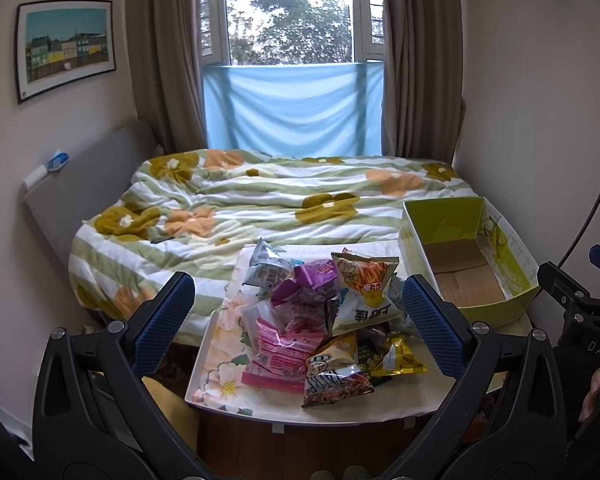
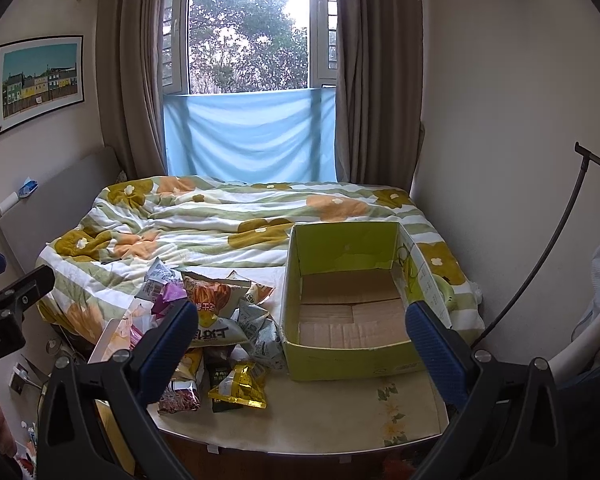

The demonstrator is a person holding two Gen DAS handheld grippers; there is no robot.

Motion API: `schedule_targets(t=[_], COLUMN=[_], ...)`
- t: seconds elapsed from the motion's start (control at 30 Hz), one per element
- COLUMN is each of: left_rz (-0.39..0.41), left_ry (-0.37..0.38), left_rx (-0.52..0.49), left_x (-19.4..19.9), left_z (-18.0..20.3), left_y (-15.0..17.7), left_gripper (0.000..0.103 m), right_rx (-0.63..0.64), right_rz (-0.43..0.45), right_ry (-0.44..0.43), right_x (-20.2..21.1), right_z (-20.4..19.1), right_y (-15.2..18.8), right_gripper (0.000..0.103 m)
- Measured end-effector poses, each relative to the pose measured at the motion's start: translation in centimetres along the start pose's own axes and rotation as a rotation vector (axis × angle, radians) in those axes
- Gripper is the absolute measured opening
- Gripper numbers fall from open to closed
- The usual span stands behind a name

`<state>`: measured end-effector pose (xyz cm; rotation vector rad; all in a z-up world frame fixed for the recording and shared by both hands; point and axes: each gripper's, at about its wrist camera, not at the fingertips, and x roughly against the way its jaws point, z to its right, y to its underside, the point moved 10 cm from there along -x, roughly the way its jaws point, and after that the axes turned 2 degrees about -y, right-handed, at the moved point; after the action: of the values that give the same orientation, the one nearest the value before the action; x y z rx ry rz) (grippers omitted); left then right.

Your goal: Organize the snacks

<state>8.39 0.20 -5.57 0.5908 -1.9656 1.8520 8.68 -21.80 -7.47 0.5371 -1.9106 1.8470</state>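
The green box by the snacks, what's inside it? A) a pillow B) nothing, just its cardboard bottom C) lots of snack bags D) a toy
B: the green box shows only its bare brown cardboard floor, and the snack bags lie piled on the table beside it.

About ten snack bags (image 1: 320, 320) lie in one pile; the exact number is hard to tell. There is one green cardboard box (image 2: 340, 352), one bed (image 1: 260, 200) and one framed picture (image 1: 66, 48).
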Motion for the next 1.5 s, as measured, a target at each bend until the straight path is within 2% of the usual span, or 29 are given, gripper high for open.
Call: schedule_targets(t=[0.47,0.7,0.83,0.97,1.23,1.5], left_rz=[-0.013,-0.085,-0.142,-0.22,-0.351,-0.519], left_ry=[-0.005,-0.02,-0.04,-0.035,0.06,0.153], left_rx=[0.004,0.036,0.082,0.113,0.151,0.077], left_x=[-0.3,-1.8,-3.5,-5.8,-13.9,-22.1], left_z=[0.3,-0.2,-1.8,-3.6,-6.6,-6.3], left_y=[-0.1,0.7,3.0,5.6,9.1,15.0], left_gripper=[0.102,0.102,0.102,0.102,0.102,0.102], right_rx=[0.0,-0.018,-0.009,-0.001,-0.005,0.001], right_rz=[0.0,-0.05,-0.07,-0.11,-0.17,-0.258], right_ry=[-0.016,-0.057,-0.091,-0.132,-0.161,-0.167], right_x=[-0.3,-1.3,-2.7,-5.3,-11.4,-18.4], right_z=[0.1,0.5,0.5,-0.6,-4.8,-9.6], right_y=[-0.3,-0.1,0.2,1.2,2.5,4.7], right_gripper=[0.103,0.103,0.103,0.103,0.103,0.103])
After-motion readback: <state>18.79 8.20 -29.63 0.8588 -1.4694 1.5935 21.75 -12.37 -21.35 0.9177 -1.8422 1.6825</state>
